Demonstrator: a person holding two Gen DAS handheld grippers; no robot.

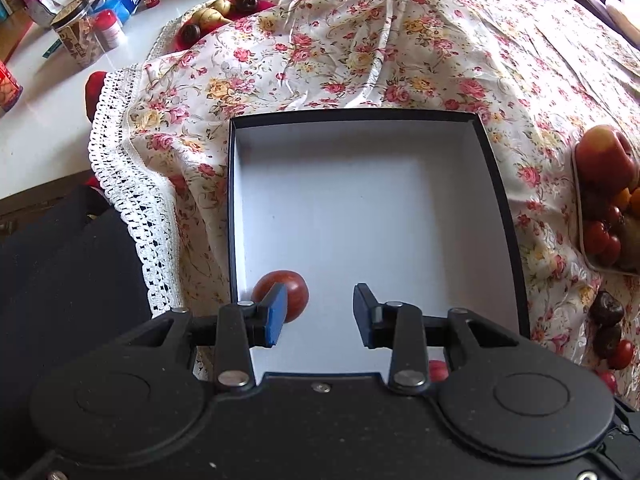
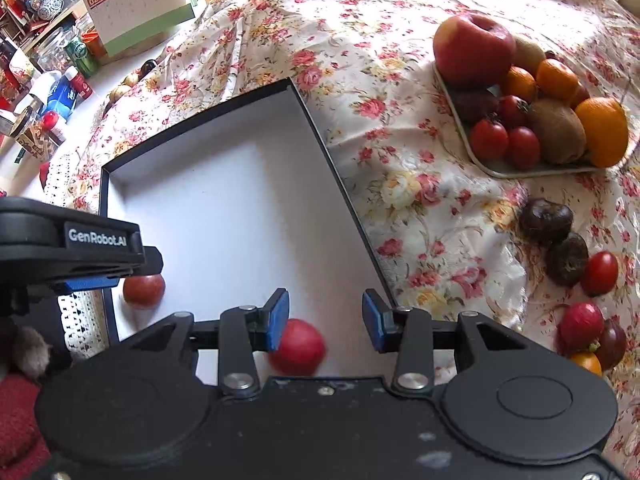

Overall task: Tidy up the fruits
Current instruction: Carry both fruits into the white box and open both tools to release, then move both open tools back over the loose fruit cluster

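A black-rimmed box with a white floor (image 1: 360, 208) (image 2: 224, 208) lies on the floral cloth. A dark red tomato (image 1: 294, 294) (image 2: 144, 289) rests in its near left corner. A brighter red tomato (image 2: 300, 346) (image 1: 437, 370) lies at its near edge. My left gripper (image 1: 320, 312) is open above the box, with the dark tomato behind its left finger. My right gripper (image 2: 325, 320) is open over the box's near edge, the bright tomato just below its left finger. The left gripper also shows in the right wrist view (image 2: 100, 282).
A tray (image 2: 520, 170) (image 1: 580, 216) to the right of the box holds an apple, oranges, kiwis and tomatoes. Loose dark fruits and tomatoes (image 2: 568, 248) (image 1: 608, 328) lie on the cloth nearby. Bottles, jars and boxes (image 1: 80, 20) crowd the white table at the far left.
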